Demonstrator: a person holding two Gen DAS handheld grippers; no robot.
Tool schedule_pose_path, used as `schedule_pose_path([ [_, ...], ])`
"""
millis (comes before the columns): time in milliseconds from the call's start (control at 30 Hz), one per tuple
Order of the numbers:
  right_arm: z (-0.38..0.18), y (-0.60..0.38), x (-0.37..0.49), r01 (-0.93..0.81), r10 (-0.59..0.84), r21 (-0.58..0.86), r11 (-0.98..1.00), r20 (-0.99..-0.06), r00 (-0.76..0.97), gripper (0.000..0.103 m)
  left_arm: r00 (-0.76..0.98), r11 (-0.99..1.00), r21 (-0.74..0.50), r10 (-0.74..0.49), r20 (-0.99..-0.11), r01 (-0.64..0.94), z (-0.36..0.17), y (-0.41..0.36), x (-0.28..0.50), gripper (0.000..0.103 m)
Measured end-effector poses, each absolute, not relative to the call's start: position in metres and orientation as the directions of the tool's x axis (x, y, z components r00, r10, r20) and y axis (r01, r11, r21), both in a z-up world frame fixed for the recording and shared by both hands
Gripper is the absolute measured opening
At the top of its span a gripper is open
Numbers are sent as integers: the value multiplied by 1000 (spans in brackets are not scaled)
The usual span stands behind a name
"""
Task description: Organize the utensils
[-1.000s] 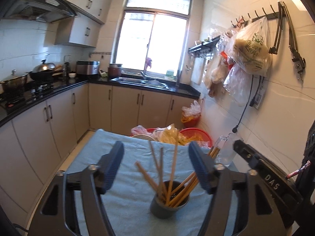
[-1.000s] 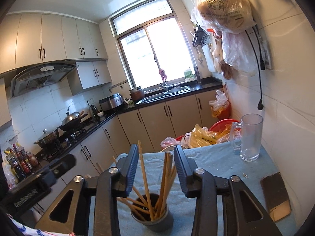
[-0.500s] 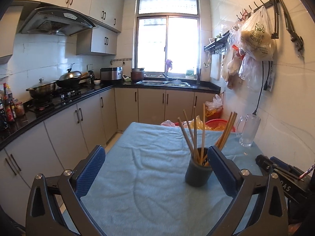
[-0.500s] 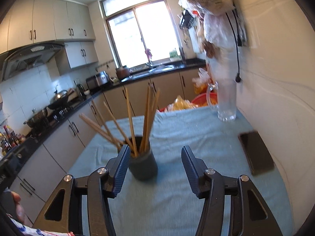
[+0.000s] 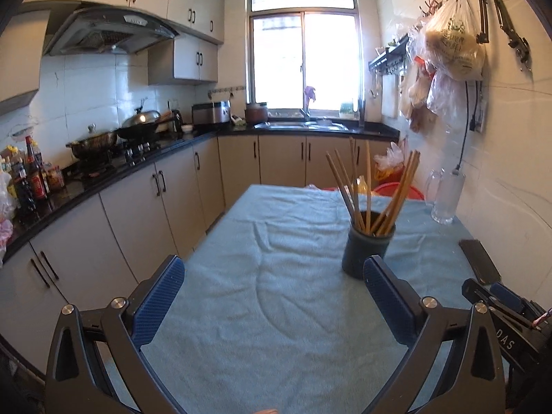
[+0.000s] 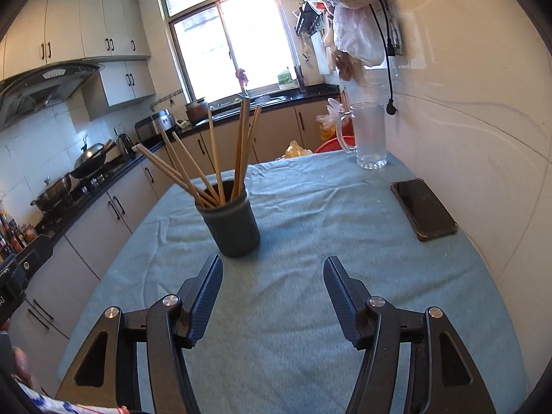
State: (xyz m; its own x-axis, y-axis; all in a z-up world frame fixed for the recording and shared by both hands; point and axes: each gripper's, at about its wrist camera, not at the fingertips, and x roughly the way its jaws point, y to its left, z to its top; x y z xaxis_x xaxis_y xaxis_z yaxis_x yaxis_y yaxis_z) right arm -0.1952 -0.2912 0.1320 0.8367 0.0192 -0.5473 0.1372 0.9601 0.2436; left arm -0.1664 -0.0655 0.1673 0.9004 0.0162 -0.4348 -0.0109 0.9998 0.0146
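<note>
— Kitchen all round: cabinets, window (image 5: 303, 65) at the far end, stove to the left. Nearer, tabletop (image 5: 276, 310) under a wrinkled blue cloth.

— On it, dark cup (image 6: 229, 222) upright, chopsticks (image 6: 207, 162) fanned inside; glass mug (image 6: 369, 134) and phone (image 6: 423, 208) well apart by the wall.

— Left hand-held gripper (image 5: 272, 300) spread wide, empty. Right hand-held gripper (image 6: 272, 296) likewise released, just short of the cup.

— Looks finished. Best to draw straight back, clear of the leaning sticks, without nudging the cup.
</note>
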Motion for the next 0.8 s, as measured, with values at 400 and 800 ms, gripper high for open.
schedule_pose_path([
  [400,116,-281,-209,173,-32,195,966,-569,822,71,843,1000,-22,-17,-538,7,130,-63,-168,103],
  [800,113,-262,-210,166,-79,105,980,-560,825,76,822,1000,12,16,-569,-11,120,-64,-165,103],
])
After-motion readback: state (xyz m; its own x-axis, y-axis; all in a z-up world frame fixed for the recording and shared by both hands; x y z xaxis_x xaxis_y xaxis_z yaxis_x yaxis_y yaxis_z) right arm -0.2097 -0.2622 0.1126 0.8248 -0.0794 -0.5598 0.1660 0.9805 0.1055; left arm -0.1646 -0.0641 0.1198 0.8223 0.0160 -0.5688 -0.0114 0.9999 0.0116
